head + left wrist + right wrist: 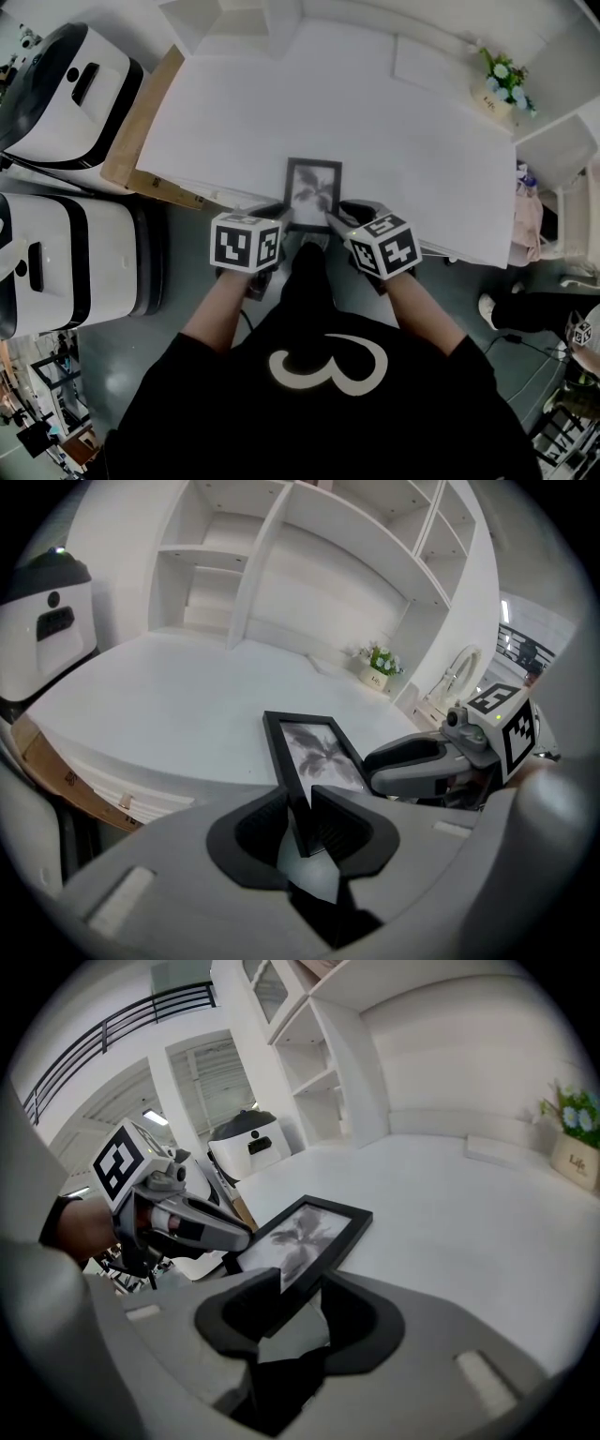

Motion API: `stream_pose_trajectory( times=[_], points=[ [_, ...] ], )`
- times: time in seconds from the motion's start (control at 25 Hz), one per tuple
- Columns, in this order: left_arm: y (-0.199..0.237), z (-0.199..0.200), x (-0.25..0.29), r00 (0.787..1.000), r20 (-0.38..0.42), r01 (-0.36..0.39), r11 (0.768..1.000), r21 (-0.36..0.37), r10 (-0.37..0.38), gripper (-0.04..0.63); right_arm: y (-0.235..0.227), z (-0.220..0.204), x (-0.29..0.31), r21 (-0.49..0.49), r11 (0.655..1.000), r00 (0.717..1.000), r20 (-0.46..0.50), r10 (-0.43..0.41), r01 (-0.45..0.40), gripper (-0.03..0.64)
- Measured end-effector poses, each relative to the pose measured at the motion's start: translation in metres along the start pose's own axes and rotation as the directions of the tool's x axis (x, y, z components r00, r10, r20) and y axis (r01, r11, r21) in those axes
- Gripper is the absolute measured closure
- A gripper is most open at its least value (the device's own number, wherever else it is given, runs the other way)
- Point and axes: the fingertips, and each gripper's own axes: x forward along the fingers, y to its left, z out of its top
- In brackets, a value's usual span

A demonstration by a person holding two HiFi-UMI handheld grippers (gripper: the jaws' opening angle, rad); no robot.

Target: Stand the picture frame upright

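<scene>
A black picture frame (313,192) with a grey plant print lies flat at the near edge of the white table (328,103). My left gripper (275,216) is at its near left corner. In the left gripper view the frame's (319,747) left rim runs between the jaws, and the left gripper (300,810) is shut on that rim. My right gripper (352,216) is at the near right corner. In the right gripper view the frame's (305,1237) corner reaches into the right gripper (298,1290), whose jaws stand wide, with a pale gap beside the rim.
A small pot of flowers (502,84) stands at the table's far right, with white shelves (309,564) behind. Two white machines (66,94) (66,262) and a wooden board (141,122) flank the table's left side. Another person's legs (544,314) are at the right.
</scene>
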Motion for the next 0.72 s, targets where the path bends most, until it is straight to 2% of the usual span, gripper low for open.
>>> stream_pose_trajectory(
  times=[0.4,0.56,0.72],
  points=[
    [0.002,-0.0032,-0.004,1.0,0.007,0.026,1.0,-0.008,-0.025,0.509,0.0048,-0.0006,0.0009,0.043,0.999,1.0,0.0,0.018,-0.018,0.479],
    [0.0028,-0.0004,-0.0061,0.994,0.03,0.104,0.993,-0.061,-0.103,0.508,0.0062,0.0,-0.0003,0.1,0.994,0.999,0.01,0.036,-0.036,0.477],
    [0.0003,-0.0028,-0.0042,0.976,0.003,0.218,0.967,-0.129,-0.22,0.468,0.0071,-0.0036,-0.0068,0.172,0.982,0.997,0.019,0.072,-0.074,0.477]
  ],
)
